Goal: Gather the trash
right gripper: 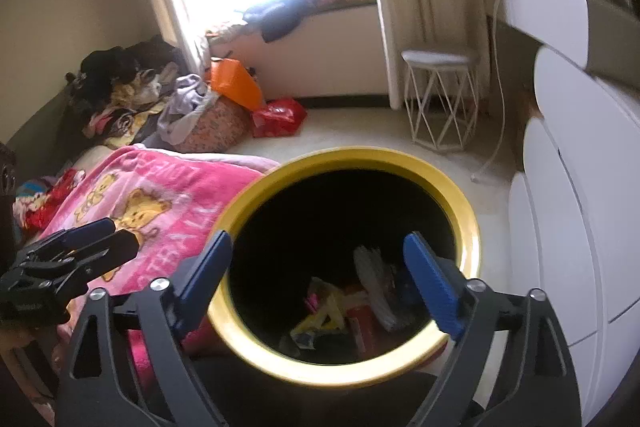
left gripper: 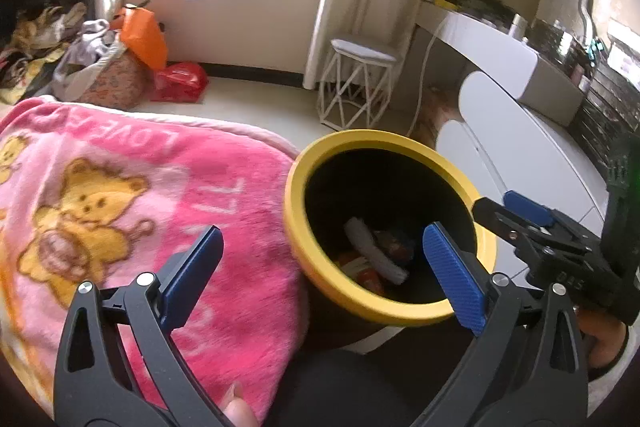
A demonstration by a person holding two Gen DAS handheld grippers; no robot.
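Both tongs stand spread wide with nothing between their blue pads: the left gripper [left gripper: 322, 247] hangs over the pink bear blanket [left gripper: 120, 195] and the bin's near rim, the right gripper [right gripper: 318, 255] above the bin's mouth. The yellow-rimmed black trash bin [right gripper: 468, 223] stands just beside the blanket. Wrappers and a white crumpled piece [right gripper: 376, 279] lie at its bottom.

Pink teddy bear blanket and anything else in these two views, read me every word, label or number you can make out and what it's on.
"LOVE", upside down in the left wrist view, on the pink fleece teddy bear blanket.
Other pale letters on that blanket: too blurred to read.
Embossed marking on the black body of the right gripper: too blurred.
Wrappers inside the black bin with a yellow rim: print too small and dark.
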